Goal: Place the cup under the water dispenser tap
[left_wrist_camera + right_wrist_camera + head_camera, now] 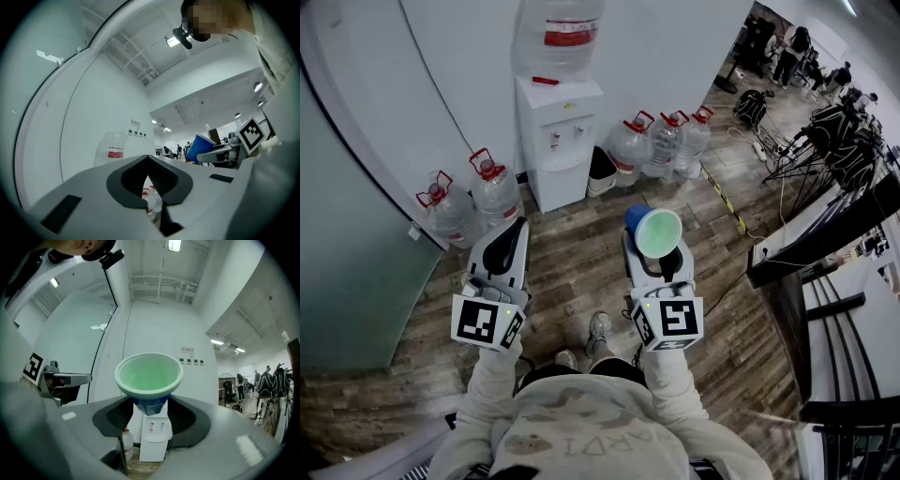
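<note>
On the wood floor (572, 267) well short of the dispenser (555, 141), person stands with both grippers out front. Right gripper (656, 251) clamped on the cup (654, 232), pads on its narrow blue base, wide green mouth up and tipped a bit toward the head camera. Left gripper (517, 231) closed, nothing in it, idle beside the right. Cup is nowhere near the tap (566, 137) yet; the whole approach is left, my read. Risks: the grip sits low on a tapered base, so the top-heavy cup could rock or slip out if swung fast or bumped. The flared rim could catch the tap or the top of the recess on the way in, since the recess looks shallow and low, so the person must stoop. Set down off-centre and it may tip off the drip ledge. Room: straight lane of bare floor ahead. Bottles (494, 187) crowd the dispenser's left, a dark bin (601, 167) and more bottles (661, 141) its right, so come in head-on, not from a side. Wall right behind the dispenser, no overshoot room.
</note>
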The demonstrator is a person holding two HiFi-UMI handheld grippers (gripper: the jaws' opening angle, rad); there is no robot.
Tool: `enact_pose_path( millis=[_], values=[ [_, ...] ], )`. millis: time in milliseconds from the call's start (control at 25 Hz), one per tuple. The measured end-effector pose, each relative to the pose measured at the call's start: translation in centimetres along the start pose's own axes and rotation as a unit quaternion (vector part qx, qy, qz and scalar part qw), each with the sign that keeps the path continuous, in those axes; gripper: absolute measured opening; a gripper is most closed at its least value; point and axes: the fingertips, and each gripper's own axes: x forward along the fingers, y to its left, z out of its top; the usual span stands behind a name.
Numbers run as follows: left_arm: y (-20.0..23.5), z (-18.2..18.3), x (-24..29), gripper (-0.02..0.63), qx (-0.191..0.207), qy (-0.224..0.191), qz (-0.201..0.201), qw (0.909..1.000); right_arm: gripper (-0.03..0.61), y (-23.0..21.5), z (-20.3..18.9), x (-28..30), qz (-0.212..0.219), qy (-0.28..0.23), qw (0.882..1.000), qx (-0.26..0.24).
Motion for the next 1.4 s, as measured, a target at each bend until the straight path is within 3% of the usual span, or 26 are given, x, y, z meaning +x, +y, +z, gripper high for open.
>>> enact_pose_path(
  millis=[800, 1400],
  values=[
    [2.5, -0.2, 1.5, 0.006, -0.007, -0.007, 0.007, 0.9999, 0.236, 0.1, -0.2, 2.9, 0.002, -0.007, 1.0, 0.012],
    [8.5, -2.3, 13.2, 0.006, -0.004, -0.011, 0.033, 0.9994, 0.236, -4.6, -1.2, 17.2, 0.045, -0.012, 0.999, 0.006]
  ],
)
